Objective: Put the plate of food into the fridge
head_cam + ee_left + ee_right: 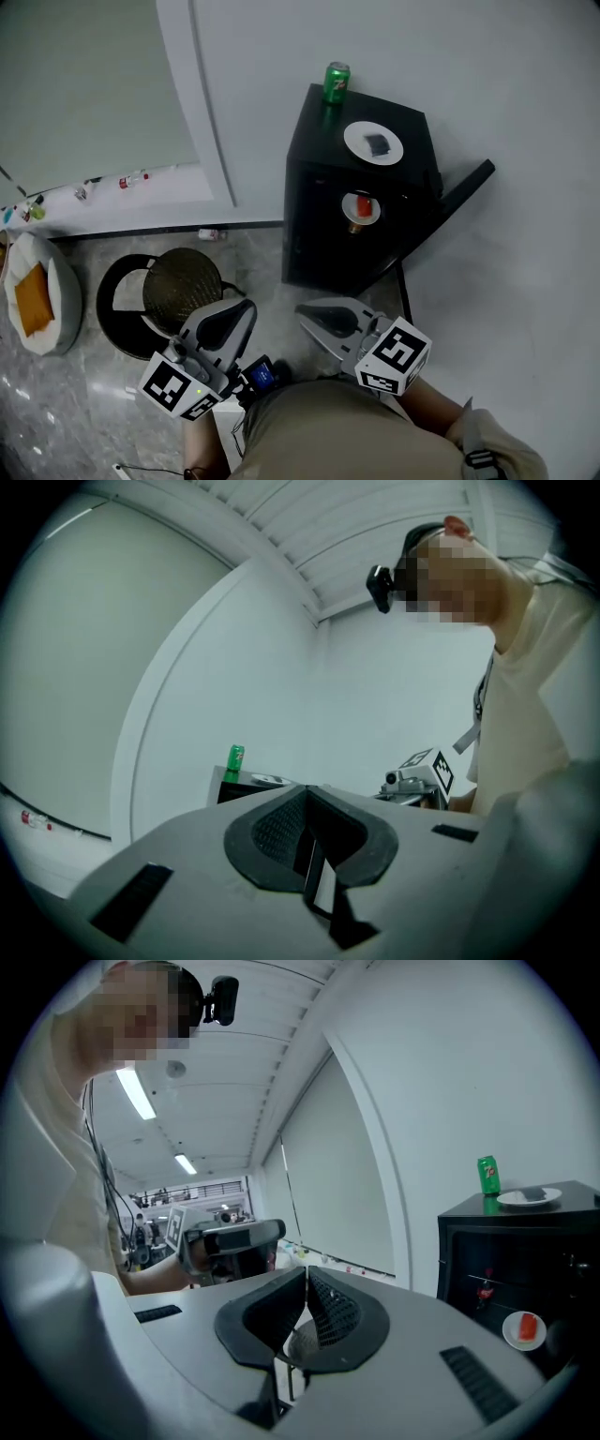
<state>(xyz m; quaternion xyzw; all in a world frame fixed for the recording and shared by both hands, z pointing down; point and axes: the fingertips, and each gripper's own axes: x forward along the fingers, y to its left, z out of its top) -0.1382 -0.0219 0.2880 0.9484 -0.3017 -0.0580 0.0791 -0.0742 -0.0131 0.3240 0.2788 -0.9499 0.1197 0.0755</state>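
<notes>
Holds the left tongs (242,311) (305,789) and the right tongs (307,314) (307,1274) low and close to the body, side by side with a gap between them, each pair pressed fully together with nothing between the jaws. Finds the plate of food (373,142) (270,780) (528,1197) well ahead of both tongs and above them, on top of the black fridge (319,216), touched by neither, slightly nearer the right tongs' side. Carries a dark piece (377,142) at its middle, with a green can (337,81) standing upright just beyond it, farther from the tongs.
</notes>
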